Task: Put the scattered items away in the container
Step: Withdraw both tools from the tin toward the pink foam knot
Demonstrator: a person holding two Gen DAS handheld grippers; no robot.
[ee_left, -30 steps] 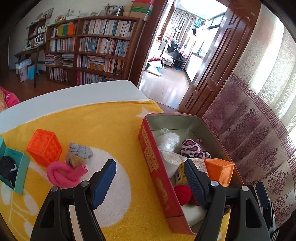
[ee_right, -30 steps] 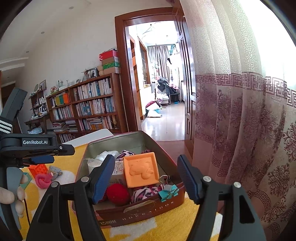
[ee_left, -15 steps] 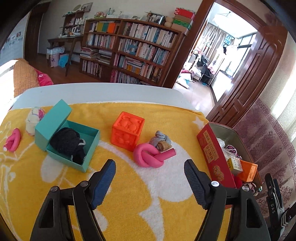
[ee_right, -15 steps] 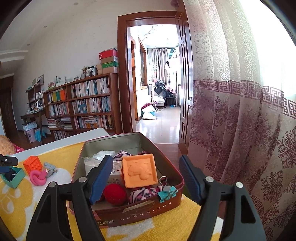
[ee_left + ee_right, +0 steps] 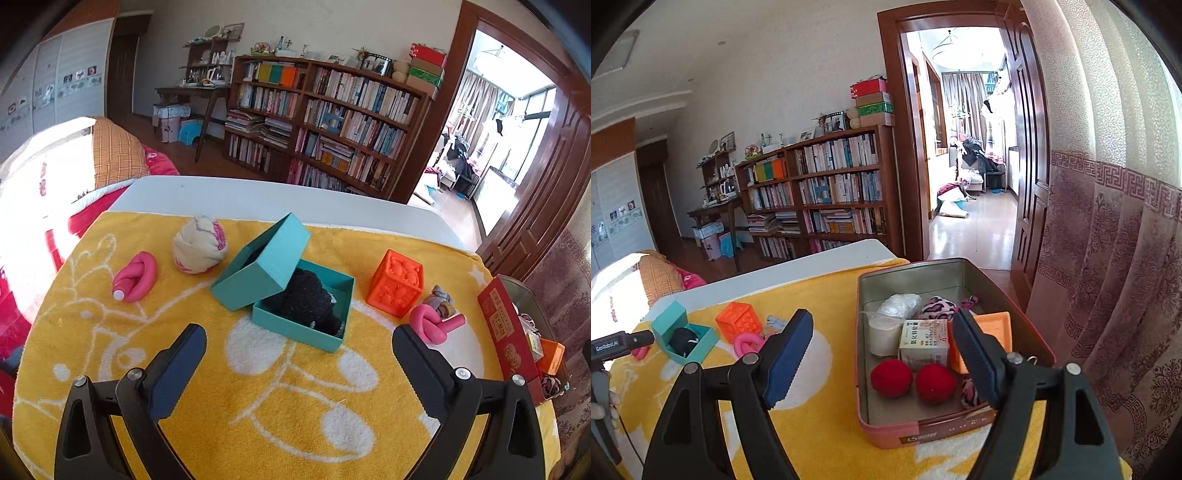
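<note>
Left wrist: bare yellow towel (image 5: 280, 398) between wide-apart tongs (image 5: 299, 365).

Wooden bookshelf (image 5: 325, 118), open doorway (image 5: 971, 166), patterned curtain (image 5: 1115, 240)

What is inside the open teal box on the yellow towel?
A dark knitted bundle lies in the teal box. The tilted lid covers the box's far-left corner, so anything beneath it stays hidden.

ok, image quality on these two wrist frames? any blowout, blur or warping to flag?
Left wrist: sunlit bedding at far left is blown out white; the yellow towel is sharp, with no motion blur; fisheye bends the bookshelf. Right wrist: the curtain is overexposed at top right; the tin interior is evenly lit; black vignette in the corners.
</note>
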